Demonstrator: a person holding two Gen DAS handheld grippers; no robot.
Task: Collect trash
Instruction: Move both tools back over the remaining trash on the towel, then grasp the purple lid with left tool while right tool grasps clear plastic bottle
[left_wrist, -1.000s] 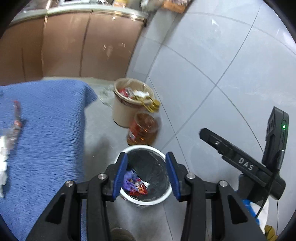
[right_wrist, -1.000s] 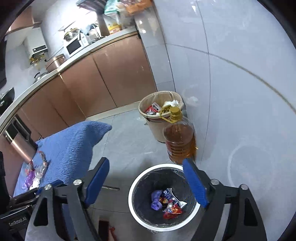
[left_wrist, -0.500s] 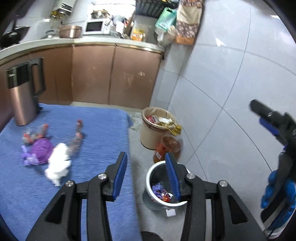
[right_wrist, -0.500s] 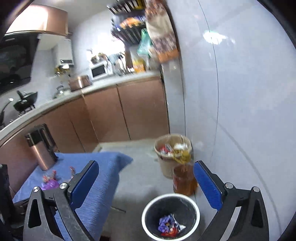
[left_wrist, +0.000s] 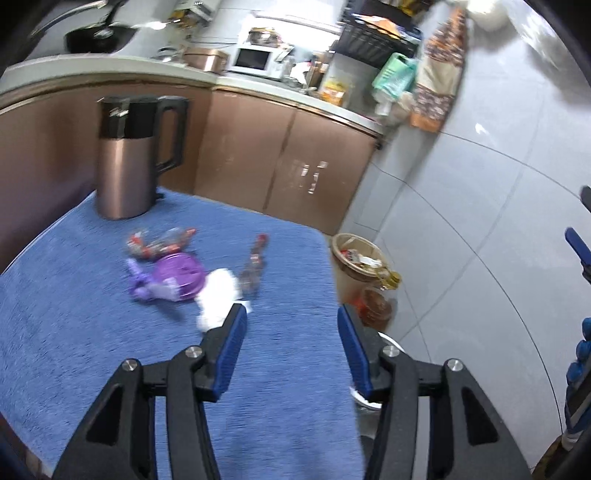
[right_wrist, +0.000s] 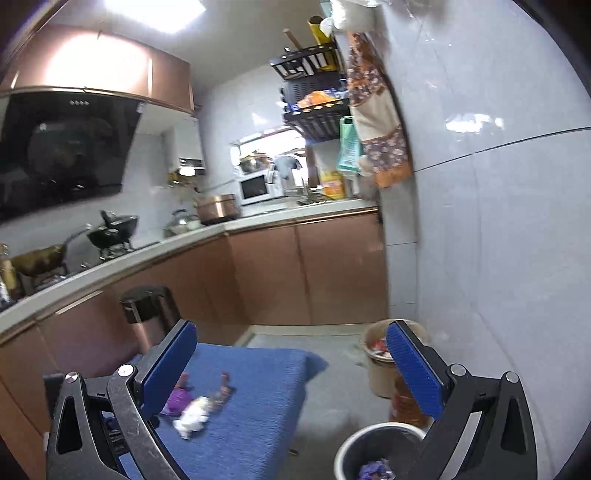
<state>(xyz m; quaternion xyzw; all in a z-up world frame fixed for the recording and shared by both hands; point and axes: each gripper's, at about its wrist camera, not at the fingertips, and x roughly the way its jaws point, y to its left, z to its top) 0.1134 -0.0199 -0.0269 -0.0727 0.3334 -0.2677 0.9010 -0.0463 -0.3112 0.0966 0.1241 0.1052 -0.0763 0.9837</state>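
kettle (left_wrist: 127, 158): upright, far-left corner of blue cloth (left_wrist: 74, 332)
trash pile (left_wrist: 184, 273): purple lid, wrappers, white wad, mid-cloth
white wad (left_wrist: 218, 295): nearest piece, just ahead-left of left gripper's left finger, not touching
left gripper (left_wrist: 288, 343): over cloth, jaws opening, nothing between
bin (right_wrist: 373, 454): on floor right of cloth, wrappers inside
right gripper (right_wrist: 291, 373): raised, jaws full wide, empty

No text or label can be read anywhere.

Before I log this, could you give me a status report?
Left gripper opening, empty; right gripper open, empty. Wrappers on blue cloth. Nothing blocking.
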